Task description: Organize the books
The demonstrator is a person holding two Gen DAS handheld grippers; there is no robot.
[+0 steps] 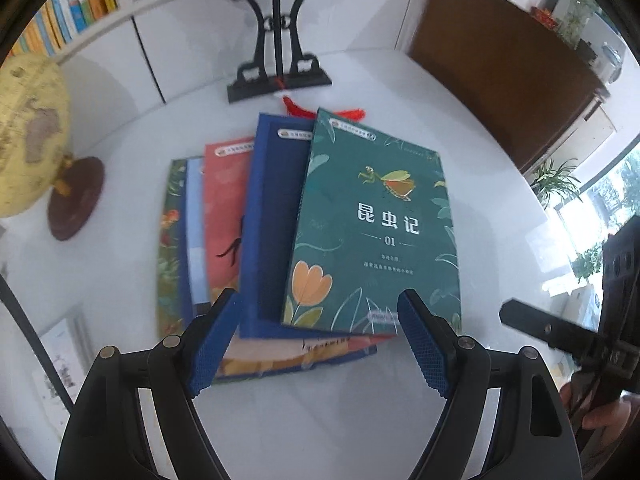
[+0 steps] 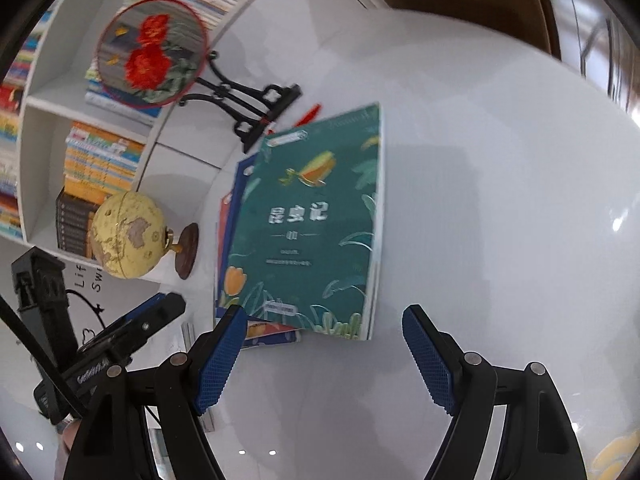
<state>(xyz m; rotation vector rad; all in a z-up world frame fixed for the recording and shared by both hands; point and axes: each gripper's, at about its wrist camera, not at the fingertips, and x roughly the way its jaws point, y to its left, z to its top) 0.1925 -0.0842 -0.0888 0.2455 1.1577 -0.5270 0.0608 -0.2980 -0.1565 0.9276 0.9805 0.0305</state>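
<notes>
Both pairs of tongs, left gripper (image 1: 316, 336) and right gripper (image 2: 324, 352), gape empty near the fanned book stack (image 1: 280, 240) at twelve o'clock; a one-sided nudge could skid the green top book (image 1: 372, 224) off.

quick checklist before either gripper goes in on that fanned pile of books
1. Left gripper open and empty: ok.
2. Right gripper open and empty: ok.
3. Green book lies on top of the pile with nothing on it: ok.
4. Pile squared up: not ok, the blue book and red book fan out to the left beneath it.
5. Globe and fan stand apart from the pile: ok.
6. Pads touching a book: cannot tell.
</notes>
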